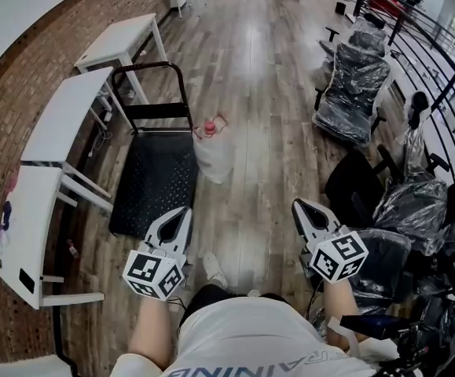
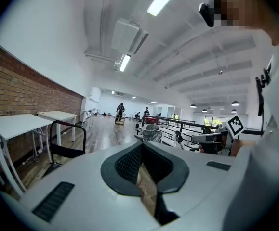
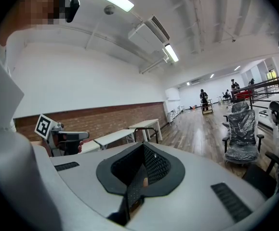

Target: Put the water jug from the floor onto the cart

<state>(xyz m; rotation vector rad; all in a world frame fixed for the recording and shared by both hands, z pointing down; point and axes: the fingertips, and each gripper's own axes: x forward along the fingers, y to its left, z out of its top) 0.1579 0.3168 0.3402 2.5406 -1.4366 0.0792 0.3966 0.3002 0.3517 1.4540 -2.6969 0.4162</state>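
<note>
A wooden floor (image 1: 251,69) filled most of the head view, with a brick wall (image 1: 70,42) curving along its left side. White tables (image 1: 62,116) stood in a row against that wall, and plastic-wrapped office chairs (image 1: 353,85) lined the right side by a dark railing (image 1: 439,61). A black platform cart (image 1: 152,181) sat beside the tables, its upright handle at the far end. The clear water jug (image 1: 214,154), red-capped, stood on the floor just beside the cart's right edge near the handle, not on the platform. Both grippers were held low in front of the person, well apart from the jug. The left gripper (image 1: 185,210) had its jaws clenched on nothing, and the right gripper (image 1: 296,204) was likewise closed and empty.
</note>
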